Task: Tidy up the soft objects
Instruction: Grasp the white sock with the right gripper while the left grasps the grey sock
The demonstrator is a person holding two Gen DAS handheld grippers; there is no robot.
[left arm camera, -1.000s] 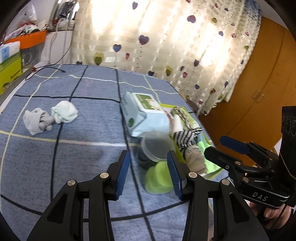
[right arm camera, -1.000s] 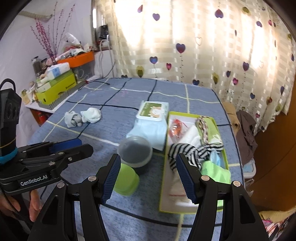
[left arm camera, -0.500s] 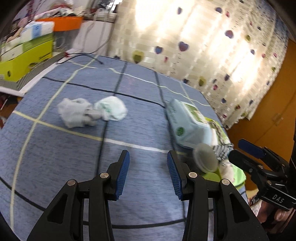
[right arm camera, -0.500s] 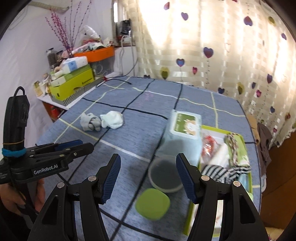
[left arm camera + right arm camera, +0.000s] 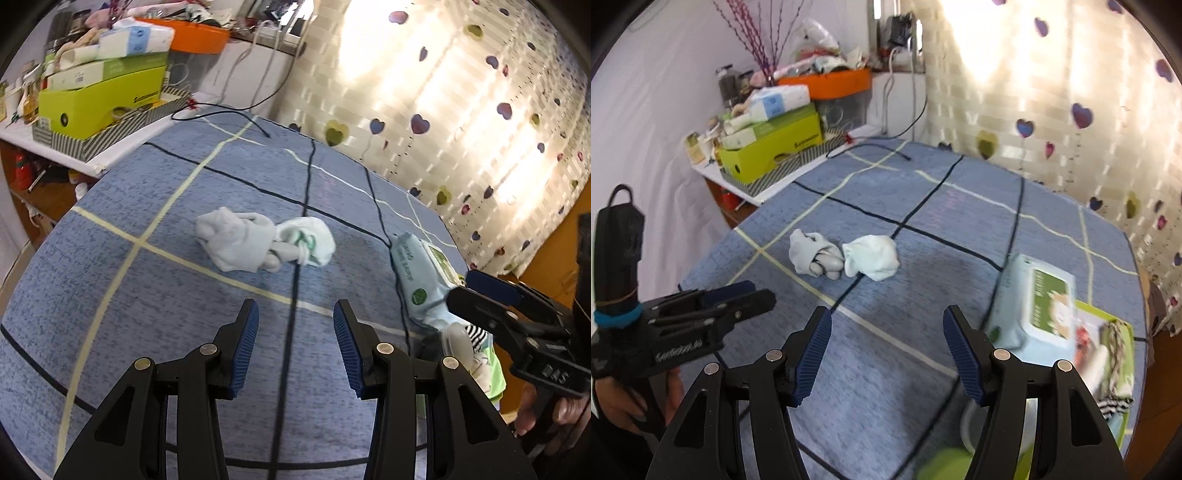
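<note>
Two balled socks lie side by side on the blue checked bed cover: a grey one (image 5: 236,242) (image 5: 812,253) and a white one with green marks (image 5: 308,240) (image 5: 873,256). My left gripper (image 5: 295,332) is open and empty, just short of the socks. My right gripper (image 5: 886,347) is open and empty, farther back and to the right; it also shows in the left wrist view (image 5: 491,291). A green tray (image 5: 1123,384) at the right holds several soft items, among them a striped sock (image 5: 1115,404).
A pack of wet wipes (image 5: 1039,306) (image 5: 421,280) lies beside the tray. A clear round container (image 5: 458,343) and a green lid (image 5: 945,465) sit near the front. A shelf with a yellow-green box (image 5: 99,101) stands left of the bed.
Both grippers have swung left, from the tray and containers toward the two socks. The socks now sit nearer the centre of both views. Both grippers stay open.
</note>
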